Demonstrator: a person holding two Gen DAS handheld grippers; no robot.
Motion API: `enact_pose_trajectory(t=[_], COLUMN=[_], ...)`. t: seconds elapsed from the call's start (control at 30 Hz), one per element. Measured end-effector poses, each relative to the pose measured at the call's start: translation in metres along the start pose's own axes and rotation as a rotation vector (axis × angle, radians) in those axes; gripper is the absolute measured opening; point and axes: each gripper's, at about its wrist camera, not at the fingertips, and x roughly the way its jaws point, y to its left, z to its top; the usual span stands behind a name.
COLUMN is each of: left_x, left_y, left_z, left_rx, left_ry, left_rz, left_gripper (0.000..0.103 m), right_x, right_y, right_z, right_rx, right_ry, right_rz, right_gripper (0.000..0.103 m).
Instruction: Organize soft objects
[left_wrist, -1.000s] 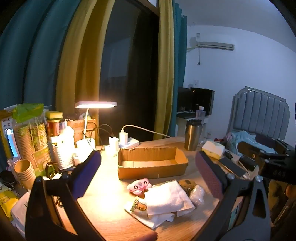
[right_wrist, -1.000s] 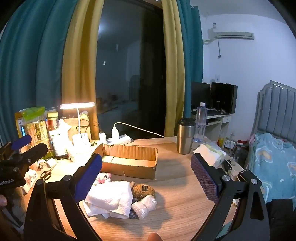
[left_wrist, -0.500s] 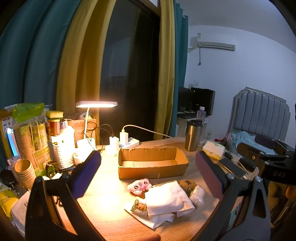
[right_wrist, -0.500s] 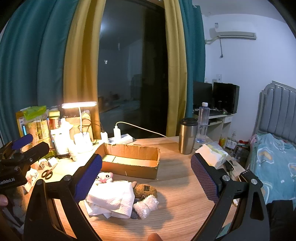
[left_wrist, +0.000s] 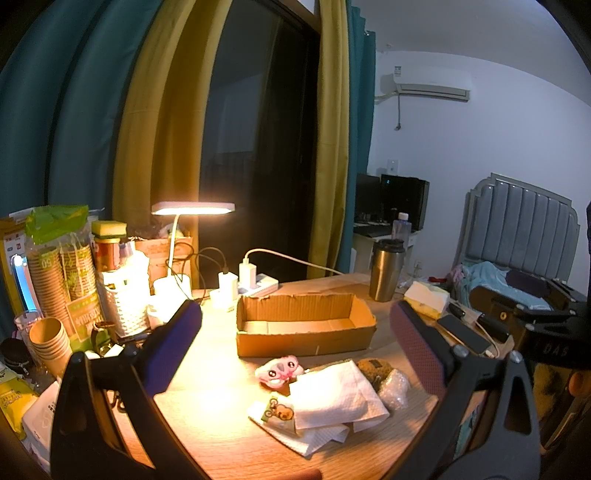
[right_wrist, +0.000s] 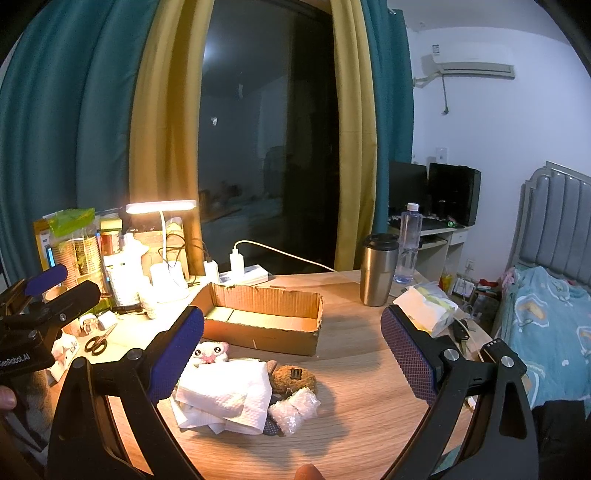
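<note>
Both claws are held up above the near edge of the wooden table (right_wrist: 354, 373). The left gripper (left_wrist: 295, 347) has its two blue pads wide apart and nothing is between them. The right gripper (right_wrist: 291, 354) is the same: pads wide apart, holding nothing.

The soft things lie in a little heap near the front edge of the table. On top is a folded white paper towel (right_wrist: 225, 395). A small pink plush toy (left_wrist: 279, 370) peeks out at the far left side of the heap, touching the towel. A brown fuzzy toy (right_wrist: 295, 376) sits at the right side, partly under the towel. A lump of bubble wrap (right_wrist: 293, 406) lies just beside the brown toy, closer to the front edge. A small pack with a cartoon bear (left_wrist: 277, 412) sticks out from under the towel on the left.

Just behind the heap, near the middle of the table, stands an open cardboard box (left_wrist: 304, 325). It looks empty inside. A steel cup (right_wrist: 378, 269) stands near the far right edge. A lit desk lamp (left_wrist: 192, 208) shines at the far left side, among paper cups (left_wrist: 50, 339) and jars
</note>
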Motion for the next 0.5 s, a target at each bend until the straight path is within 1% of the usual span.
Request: enact_pose_trajectory(t=[0.5], left_x=[-0.0008], left_y=[0.0000], left_z=[0.0004], left_rx=[-0.002], left_ry=[0.001], left_rz=[0.000], left_gripper=[0.102], right_x=[0.0005], right_y=[-0.0015], right_z=[0.0006], right_rx=[0.000], right_ry=[0.004], right_rz=[0.002], right_gripper=[0.098])
